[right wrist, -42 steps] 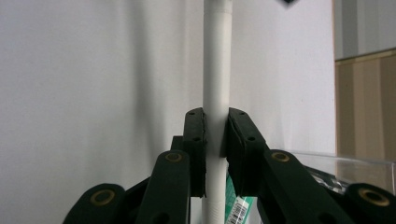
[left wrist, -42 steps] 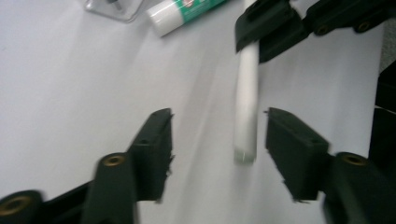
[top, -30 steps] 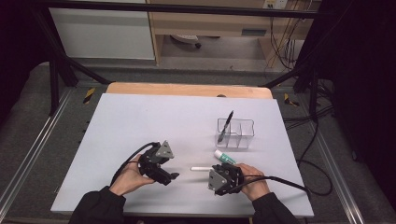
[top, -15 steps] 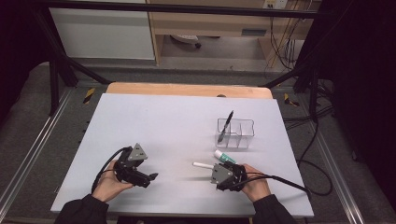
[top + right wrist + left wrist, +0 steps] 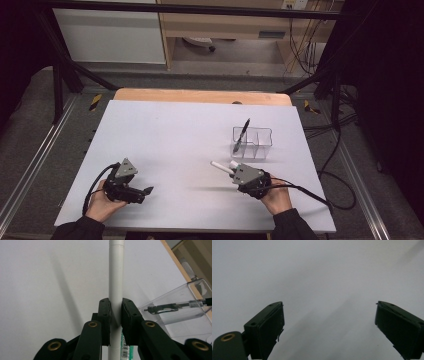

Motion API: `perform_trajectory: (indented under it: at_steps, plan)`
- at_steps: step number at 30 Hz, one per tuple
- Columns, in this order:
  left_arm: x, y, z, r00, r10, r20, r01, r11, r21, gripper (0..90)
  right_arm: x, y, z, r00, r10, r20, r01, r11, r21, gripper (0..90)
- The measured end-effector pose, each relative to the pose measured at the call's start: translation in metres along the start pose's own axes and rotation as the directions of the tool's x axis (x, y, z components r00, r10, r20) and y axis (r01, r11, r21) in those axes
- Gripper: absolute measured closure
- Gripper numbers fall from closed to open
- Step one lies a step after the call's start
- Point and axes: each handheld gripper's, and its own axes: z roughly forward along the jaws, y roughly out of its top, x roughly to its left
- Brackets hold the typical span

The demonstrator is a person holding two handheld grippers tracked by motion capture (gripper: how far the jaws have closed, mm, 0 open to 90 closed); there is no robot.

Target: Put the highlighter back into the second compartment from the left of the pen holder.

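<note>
**White marker clamped, lying nearly level**

The right gripper (image 5: 235,172) has its jaws clenched on a white marker (image 5: 116,277); its long axis runs almost level above the worktop (image 5: 165,130), the free end pointing left and slightly away, just in front of the clear organiser (image 5: 262,140); the left gripper (image 5: 145,191) hangs near the worktop's front left, jaws spread with nothing between them, having just been opening.

I read the white marker (image 5: 116,287) as smooth satin plastic, the organizer (image 5: 252,142) as clear glossy plastic, the table (image 5: 170,145) as matt grey with a bare wood edge (the right gripper (image 5: 116,322) pads look ribbed black rubber).
</note>
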Motion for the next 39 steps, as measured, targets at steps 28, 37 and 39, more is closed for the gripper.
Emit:
perform_trajectory:
  at_steps: [28,37,39]
  plan:
    - [0.018,-0.021,-0.003,0.9954,-0.087,-0.041,0.086,0.9961,-0.018,7.0,-0.052,0.005,-0.020,0.9139,0.401,0.061,-0.384,0.904,-0.190,78.5]
    - [0.020,-0.023,-0.002,0.9945,-0.097,-0.039,0.097,0.9952,-0.015,6.0,-0.070,0.006,-0.026,0.8649,0.498,0.064,-0.469,0.847,-0.252,78.5]
    - [0.019,-0.023,-0.002,0.9949,-0.093,-0.039,0.093,0.9956,-0.014,5.9,-0.074,0.006,-0.026,0.8528,0.518,0.070,-0.485,0.835,-0.261,78.6]
